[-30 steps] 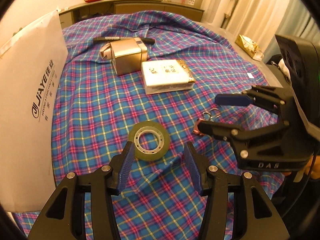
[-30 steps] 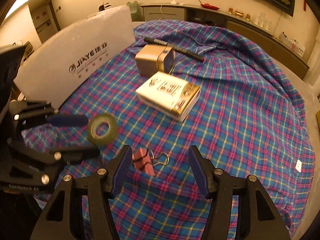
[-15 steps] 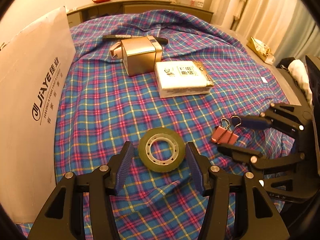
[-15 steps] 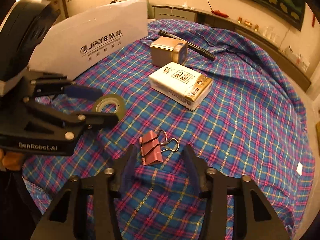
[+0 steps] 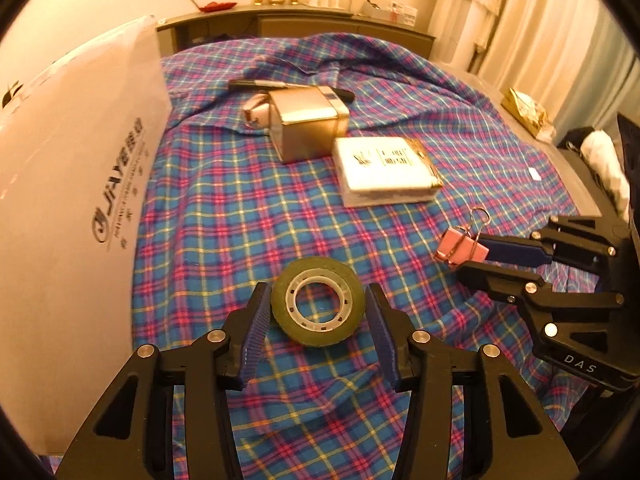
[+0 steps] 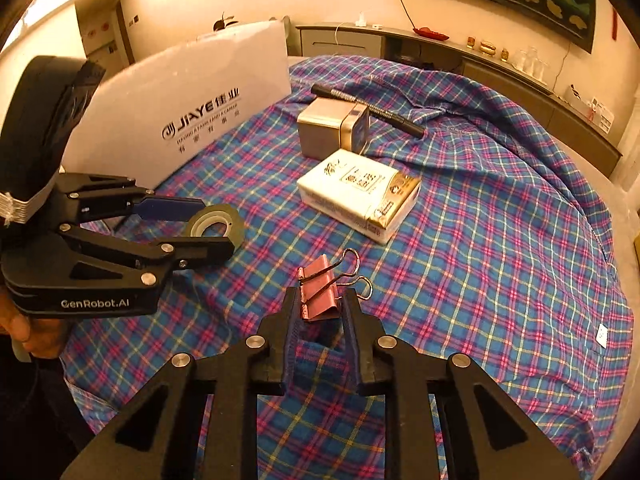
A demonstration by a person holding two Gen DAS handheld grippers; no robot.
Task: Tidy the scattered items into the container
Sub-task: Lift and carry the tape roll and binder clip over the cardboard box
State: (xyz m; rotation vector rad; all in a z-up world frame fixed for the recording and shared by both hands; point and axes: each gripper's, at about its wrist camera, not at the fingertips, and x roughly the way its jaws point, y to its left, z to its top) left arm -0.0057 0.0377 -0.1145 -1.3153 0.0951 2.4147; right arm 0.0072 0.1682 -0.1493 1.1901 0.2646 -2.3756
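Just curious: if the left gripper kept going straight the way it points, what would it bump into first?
Probably the tape roll, which lies flat on the cloth between the left gripper's closing fingers, though they don't seem to touch it yet.

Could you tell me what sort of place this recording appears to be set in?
Probably a home living or dining room: a table under a plaid cloth, a low sideboard with ornaments along the wall, and curtains.
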